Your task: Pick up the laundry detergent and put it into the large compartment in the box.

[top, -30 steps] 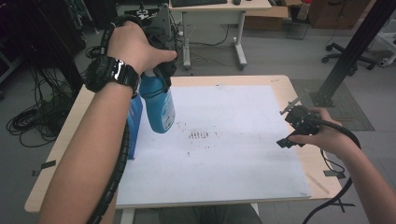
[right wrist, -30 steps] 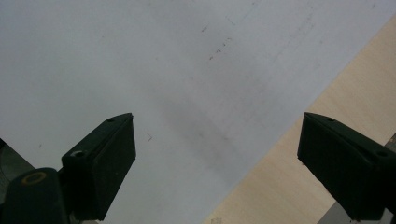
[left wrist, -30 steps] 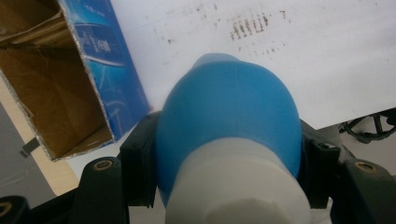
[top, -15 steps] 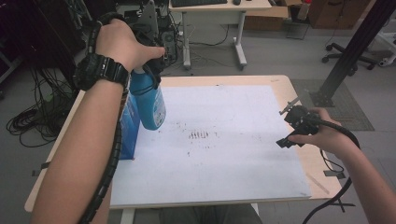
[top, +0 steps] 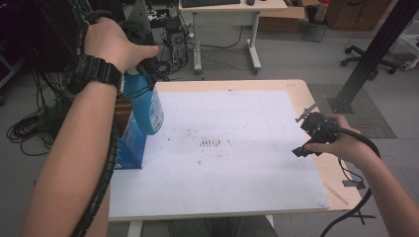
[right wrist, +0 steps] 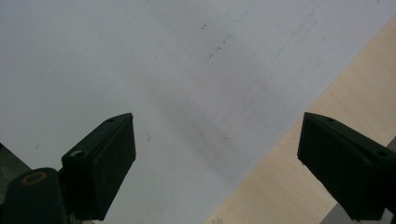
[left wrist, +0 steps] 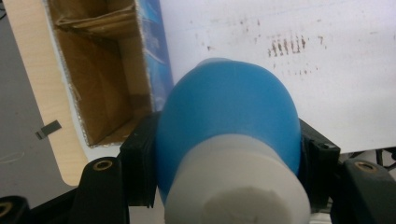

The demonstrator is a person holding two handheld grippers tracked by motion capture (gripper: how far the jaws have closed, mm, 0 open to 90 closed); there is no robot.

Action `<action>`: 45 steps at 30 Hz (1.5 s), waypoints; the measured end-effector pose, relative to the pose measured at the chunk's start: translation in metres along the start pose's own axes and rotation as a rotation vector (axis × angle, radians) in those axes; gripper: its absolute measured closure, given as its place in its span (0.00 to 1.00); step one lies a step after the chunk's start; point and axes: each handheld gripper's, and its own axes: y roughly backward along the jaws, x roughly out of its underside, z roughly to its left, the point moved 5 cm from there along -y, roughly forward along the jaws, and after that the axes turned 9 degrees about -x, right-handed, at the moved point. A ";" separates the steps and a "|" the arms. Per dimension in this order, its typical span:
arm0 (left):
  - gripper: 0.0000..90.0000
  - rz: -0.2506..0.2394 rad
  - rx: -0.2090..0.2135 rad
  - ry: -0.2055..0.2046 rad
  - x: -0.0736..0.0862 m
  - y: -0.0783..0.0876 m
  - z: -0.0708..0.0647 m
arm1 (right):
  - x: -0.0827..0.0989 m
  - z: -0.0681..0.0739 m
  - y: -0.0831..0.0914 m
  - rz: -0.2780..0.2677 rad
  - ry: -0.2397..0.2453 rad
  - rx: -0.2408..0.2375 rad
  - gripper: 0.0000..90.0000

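Overhead, left tongs (left wrist: 224, 154) pinching blue bottle (left wrist: 229, 121) (white cap), open carton (left wrist: 100, 84) beneath, right tongs (right wrist: 217, 163) spread

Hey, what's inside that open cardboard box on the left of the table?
The cardboard box shows bare brown walls and a taped floor, nothing lying there. The blue bottle gripped by the left claw hides its near corner.

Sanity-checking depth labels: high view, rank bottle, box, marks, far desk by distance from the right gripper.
From the right gripper:
1. Marks, mid-sheet, to its left.
2. Bottle, held above the table's left side.
3. Box, left edge; close to the bottle's rank.
4. Desk, beyond the table.
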 end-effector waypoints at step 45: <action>0.42 -0.068 -0.091 0.215 0.004 -0.009 0.086 | 0.002 0.000 -0.004 0.012 -0.004 0.002 0.13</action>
